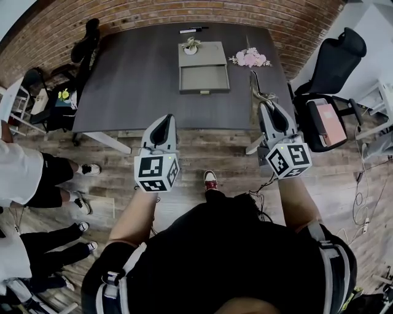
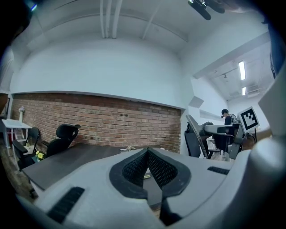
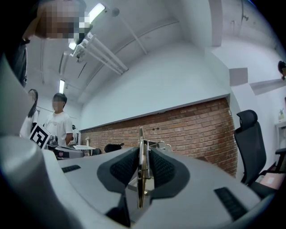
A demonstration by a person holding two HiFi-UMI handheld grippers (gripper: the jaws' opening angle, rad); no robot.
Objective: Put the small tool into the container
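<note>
Dark table (image 1: 135, 80) by brick wall (image 1: 153, 15); R gripper (image 3: 143, 151) clamps small tool (image 3: 140, 183), L gripper (image 2: 147, 151) clenched.

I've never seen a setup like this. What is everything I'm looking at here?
table: one, dark grey, against the brick wall
container: one, grey, mid-table, drawer pulled open
little plant: one, greenish, on top of the container
flowers: one bunch, pink, on the table right of the container
marker: one, black, at the table's far edge
office chairs: at least two, black, at the table's ends
bystanders: two, dark shorts and trousers, standing at left
small tool: one, brass-coloured, clamped in the right gripper
left gripper: one, grey, jaws together, empty
right gripper: one, grey, closed on the small tool
</note>
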